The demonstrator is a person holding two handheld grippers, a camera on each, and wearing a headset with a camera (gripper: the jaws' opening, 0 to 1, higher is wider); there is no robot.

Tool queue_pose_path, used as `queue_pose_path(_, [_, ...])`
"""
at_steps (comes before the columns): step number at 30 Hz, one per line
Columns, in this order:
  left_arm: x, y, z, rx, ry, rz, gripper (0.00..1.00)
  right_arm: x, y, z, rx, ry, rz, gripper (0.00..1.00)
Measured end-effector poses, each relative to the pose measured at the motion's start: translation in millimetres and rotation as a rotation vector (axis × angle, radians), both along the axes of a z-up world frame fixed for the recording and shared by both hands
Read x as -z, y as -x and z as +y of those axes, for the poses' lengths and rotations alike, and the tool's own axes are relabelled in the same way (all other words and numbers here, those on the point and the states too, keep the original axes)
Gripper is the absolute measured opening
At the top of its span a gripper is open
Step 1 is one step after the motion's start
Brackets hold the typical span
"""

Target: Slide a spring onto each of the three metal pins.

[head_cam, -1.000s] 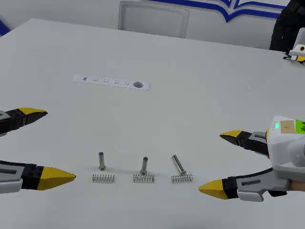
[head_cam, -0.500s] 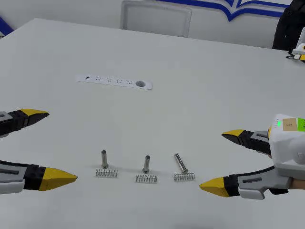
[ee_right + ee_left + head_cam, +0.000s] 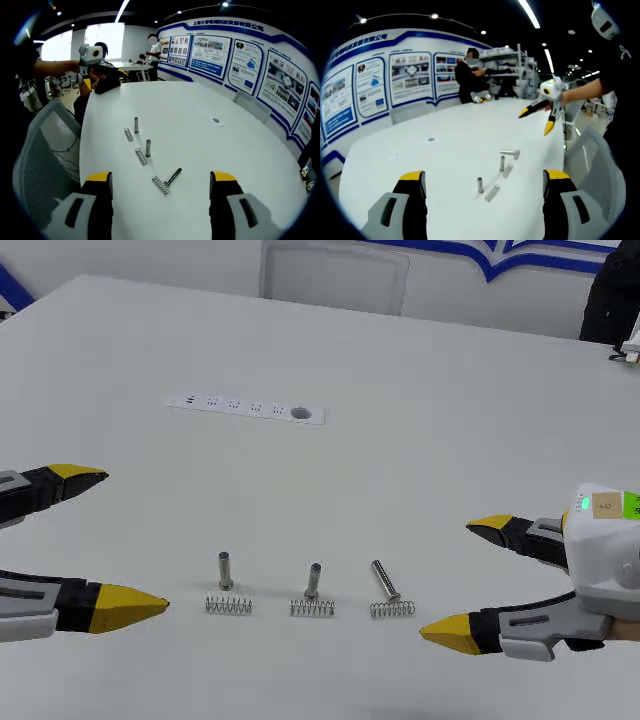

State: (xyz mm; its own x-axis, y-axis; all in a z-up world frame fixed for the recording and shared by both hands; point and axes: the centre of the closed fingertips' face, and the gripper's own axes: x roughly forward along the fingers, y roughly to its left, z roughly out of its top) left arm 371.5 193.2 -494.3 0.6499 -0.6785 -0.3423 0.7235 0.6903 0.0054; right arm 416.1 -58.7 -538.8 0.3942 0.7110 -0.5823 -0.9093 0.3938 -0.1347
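Note:
Three short metal pins are lined up on the white table (image 3: 400,440). The left pin (image 3: 226,570) and the middle pin (image 3: 314,580) stand upright. The right pin (image 3: 385,581) lies tilted over. In front of each lies a small coil spring: the left spring (image 3: 228,606), the middle spring (image 3: 312,609) and the right spring (image 3: 392,610). My left gripper (image 3: 118,537) hovers open to the left of the row. To its right my right gripper (image 3: 452,580) is open as well. Nothing is between either pair of jaws. The right gripper view has the lying pin (image 3: 173,176) closest, beside a spring (image 3: 160,183).
A white power strip (image 3: 245,407) lies flat on the table behind the pins. A grey chair (image 3: 335,275) stands at the far edge. A mesh chair (image 3: 45,150) is close to the near edge. A person (image 3: 470,75) stands at the far end of the room.
The head view has drifted slightly, so the whole scene shifts. Pins, springs and both open grippers keep their places.

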Motion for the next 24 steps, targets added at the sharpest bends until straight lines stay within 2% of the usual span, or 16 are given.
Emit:
queue_pose_path(11, [11.5, 5.0, -3.9, 0.011, 0.005, 0.035, 0.98, 1.1, -10.7, -1.2, 0.027, -0.012, 0.006, 0.77])
queue_pose_path(15, [12.3, 3.9, -4.6, 0.010, 0.013, 0.037, 0.98, -3.0, -16.3, -0.6, 0.049, -0.033, -0.016, 0.73])
queue_pose_path(24, [17.3, 1.4, -3.2, 0.000, 0.014, 0.045, 0.97, 3.7, -19.0, 6.3, 0.051, -0.032, 0.000, 0.72])
